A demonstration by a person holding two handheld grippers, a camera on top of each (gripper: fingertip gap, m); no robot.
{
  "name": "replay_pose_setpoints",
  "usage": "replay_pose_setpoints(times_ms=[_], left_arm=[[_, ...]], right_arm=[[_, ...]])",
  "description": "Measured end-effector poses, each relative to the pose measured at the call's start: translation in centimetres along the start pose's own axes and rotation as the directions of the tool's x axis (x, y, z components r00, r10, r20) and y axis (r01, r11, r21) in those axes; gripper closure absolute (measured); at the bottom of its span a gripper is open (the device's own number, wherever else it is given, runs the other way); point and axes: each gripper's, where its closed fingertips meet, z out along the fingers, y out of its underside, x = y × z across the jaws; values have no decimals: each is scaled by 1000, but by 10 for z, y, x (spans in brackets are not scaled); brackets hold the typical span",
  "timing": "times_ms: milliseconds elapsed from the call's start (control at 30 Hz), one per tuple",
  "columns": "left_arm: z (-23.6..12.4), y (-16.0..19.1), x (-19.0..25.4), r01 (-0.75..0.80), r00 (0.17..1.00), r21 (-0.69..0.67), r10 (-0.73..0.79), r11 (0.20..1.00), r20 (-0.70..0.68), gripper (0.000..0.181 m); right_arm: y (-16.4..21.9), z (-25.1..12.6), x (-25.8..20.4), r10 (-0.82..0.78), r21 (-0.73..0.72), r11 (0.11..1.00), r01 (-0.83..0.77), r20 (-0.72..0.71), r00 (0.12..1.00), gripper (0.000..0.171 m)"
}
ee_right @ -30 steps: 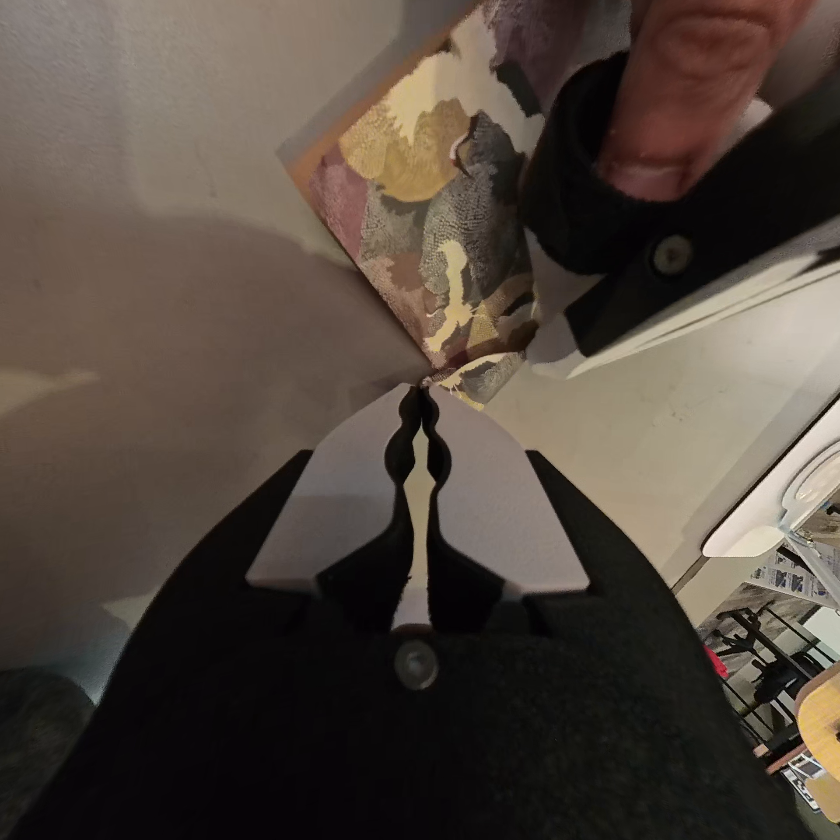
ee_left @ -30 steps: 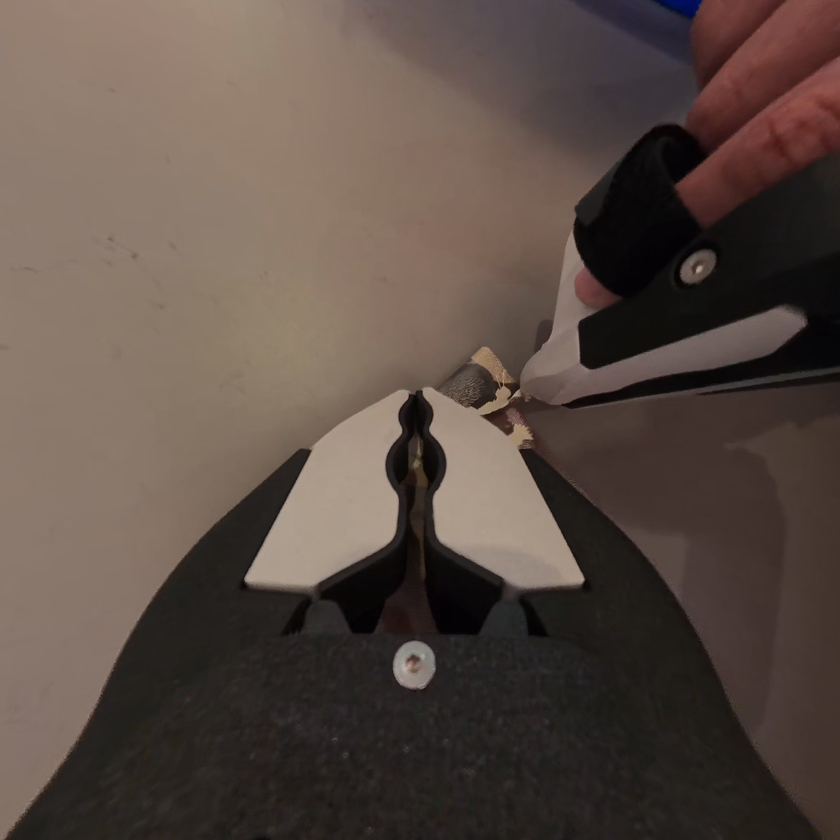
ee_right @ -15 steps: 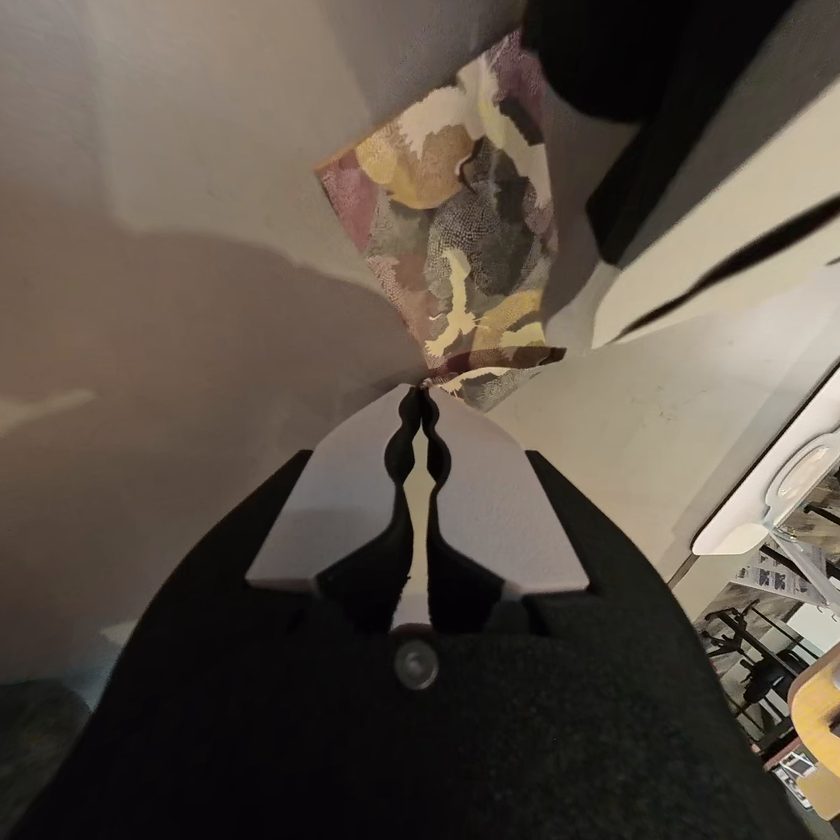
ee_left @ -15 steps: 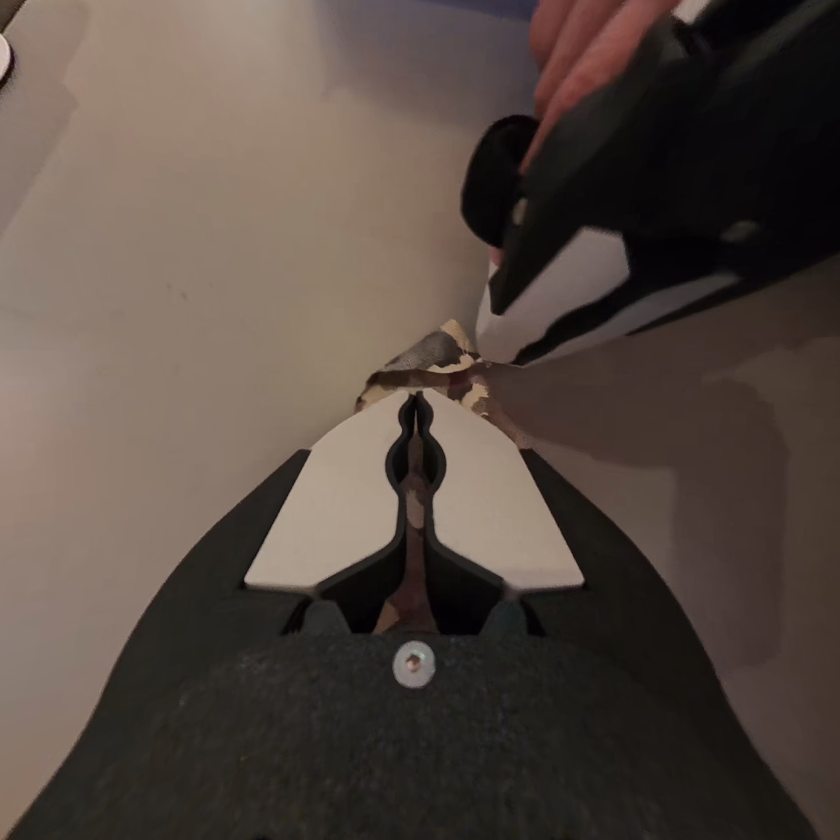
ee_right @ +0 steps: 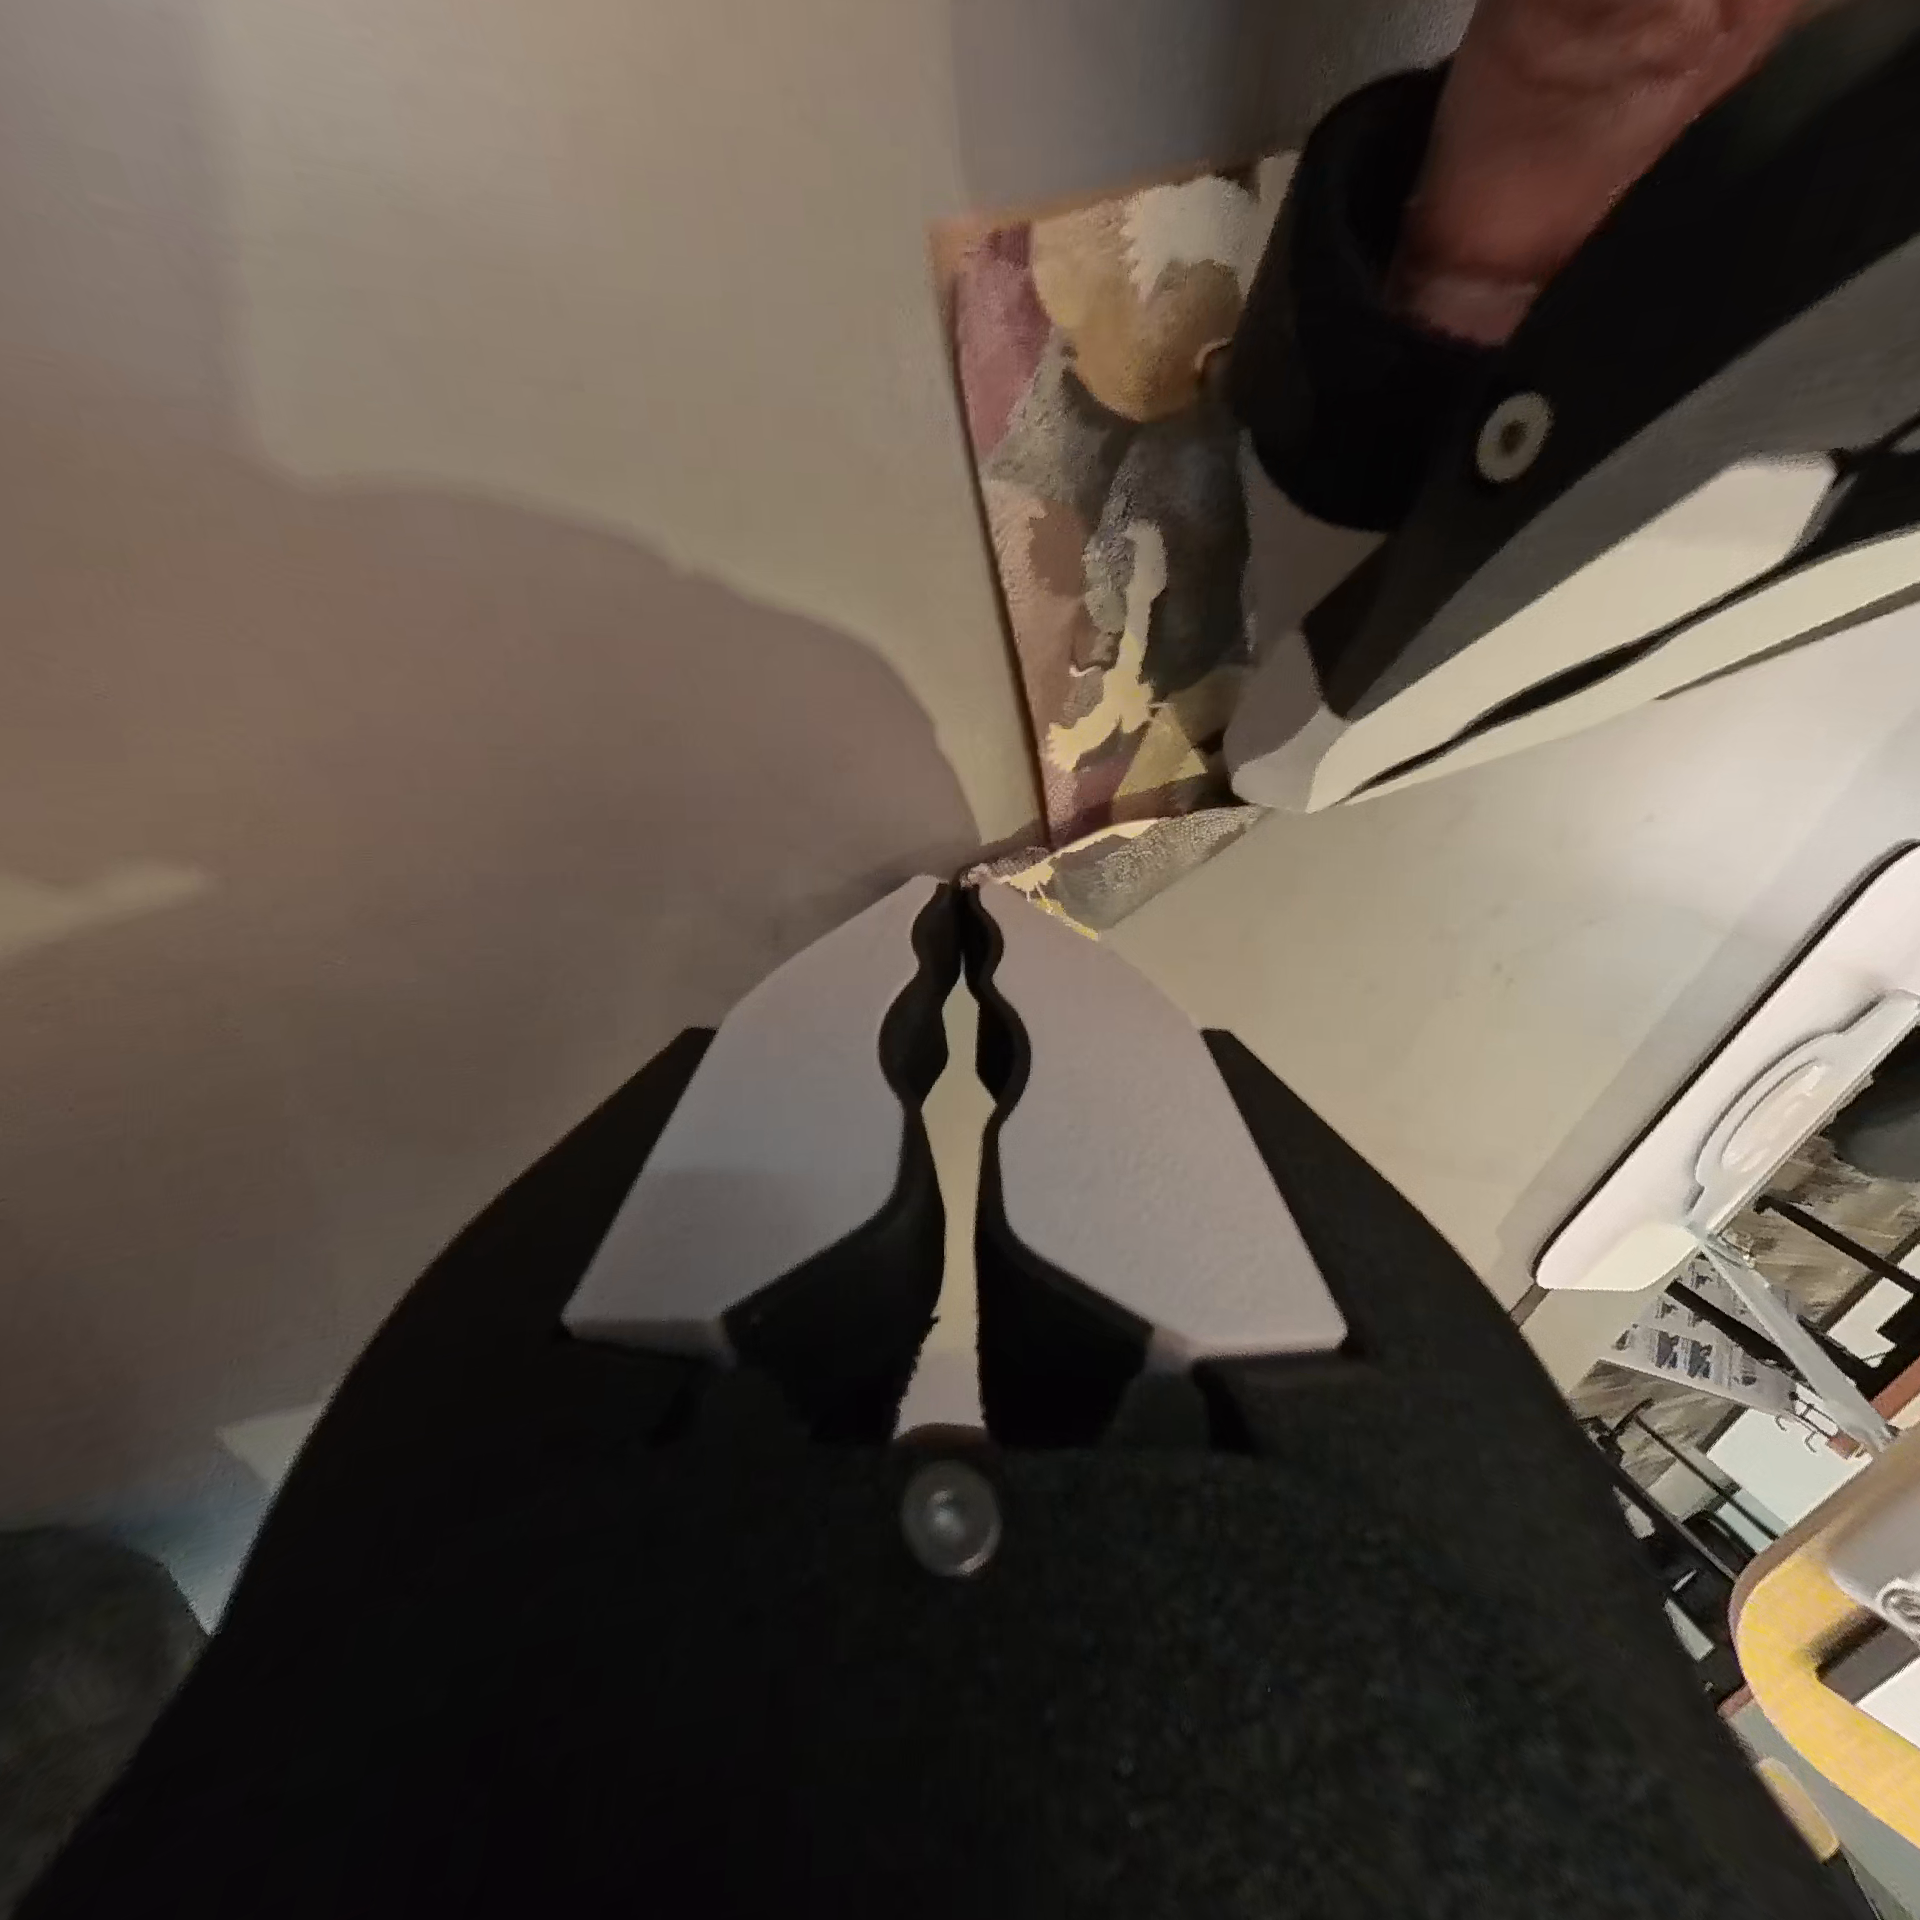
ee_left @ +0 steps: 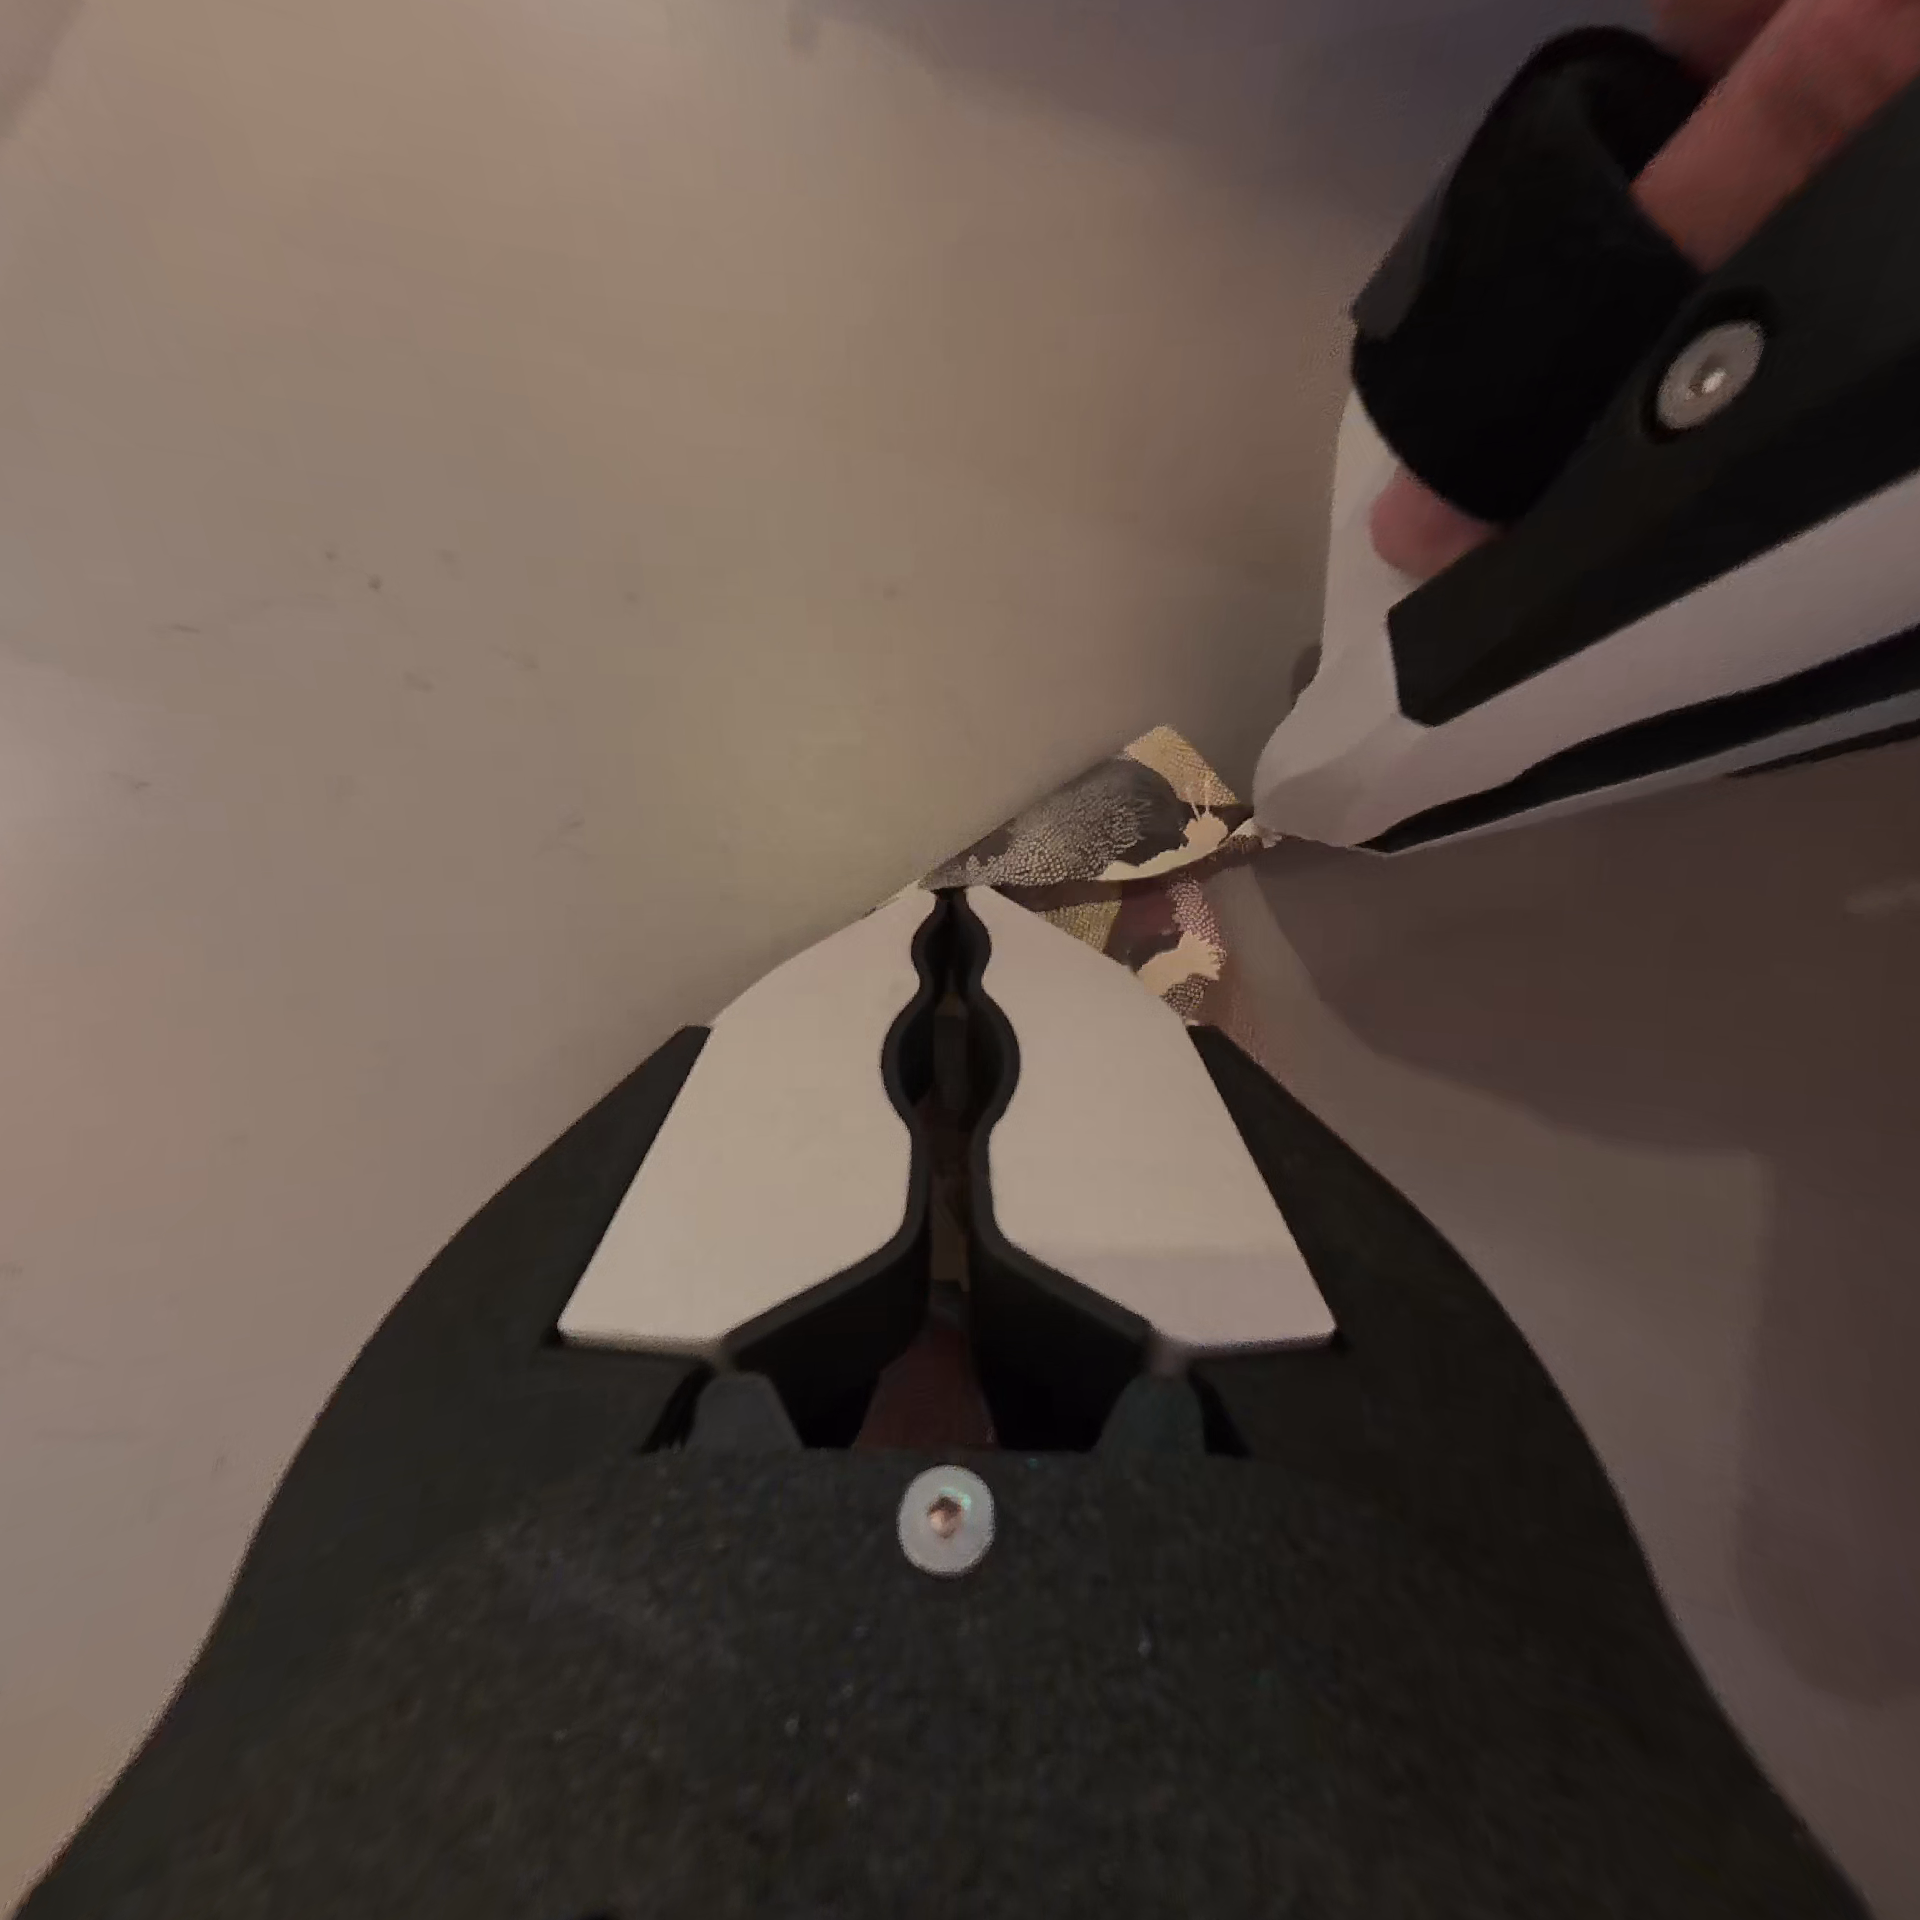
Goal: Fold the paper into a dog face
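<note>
Two grippers pinch a patterned paper over a pale table.

The left gripper (ee_left: 951, 904) has its fingers pressed together, and a strip of the paper (ee_left: 1101, 831) shows in the thin gap between them, so it is pinching the paper. The right gripper (ee_right: 961, 894) has its fingers closed at the tips, right on a corner of the paper (ee_right: 1112, 499). The paper has purple, gold and grey shapes. One flap stands up from the table (ee_right: 520, 312) and a small flap lies folded low near the right tips. A person's fingers (ee_left: 1766, 125) sit in a black loop on the right gripper. Another white table (ee_right: 1662, 1091) stands off to the side.
</note>
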Motion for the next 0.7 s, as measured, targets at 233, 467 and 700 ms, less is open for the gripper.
replay_pose_setpoints(times_ms=[233, 467, 700], left_arm=[[0, 0, 0, -10, 1000, -7, 10, 1000, 23, 181], [-3, 2, -3, 45, 999, -9, -45, 999, 17, 181], [-13, -5, -5, 106, 994, 28, -106, 994, 11, 173]], right_arm=[[0, 0, 0, 17, -4, 1000, -17, 50, 999, 171], [-1, 1, 0, 24, -19, 1000, -23, 63, 998, 171], [-1, 1, 0, 20, -23, 1000, -18, 60, 998, 171]])
